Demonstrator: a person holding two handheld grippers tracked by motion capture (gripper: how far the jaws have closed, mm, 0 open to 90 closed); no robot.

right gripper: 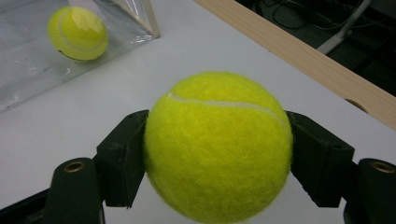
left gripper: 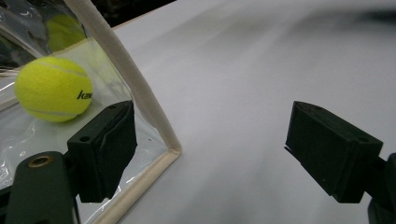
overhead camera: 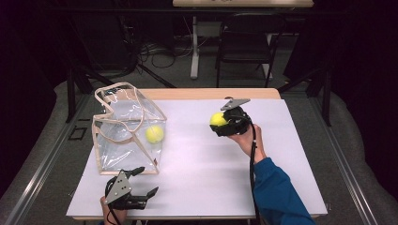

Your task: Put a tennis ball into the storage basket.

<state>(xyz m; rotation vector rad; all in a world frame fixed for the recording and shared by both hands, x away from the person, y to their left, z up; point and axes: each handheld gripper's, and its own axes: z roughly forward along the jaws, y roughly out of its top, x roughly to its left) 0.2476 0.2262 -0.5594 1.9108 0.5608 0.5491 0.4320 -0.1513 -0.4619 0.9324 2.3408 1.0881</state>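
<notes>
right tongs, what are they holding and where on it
The right tongs hold a tennis ball, one pad on each opposite side at its widest part.

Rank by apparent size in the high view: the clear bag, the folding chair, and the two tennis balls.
1. Clear bag.
2. Folding chair, though it stands farther back.
3. The tennis ball in the bag and the tennis ball in the right gripper look alike.

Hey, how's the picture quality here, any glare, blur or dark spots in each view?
High view: dark, murky surround, white table bright. Left gripper view: far table blurred, glare on the clear bag. Right gripper view: held tennis ball soft at its fuzzy edges, the bagged ball slightly soft.
</notes>
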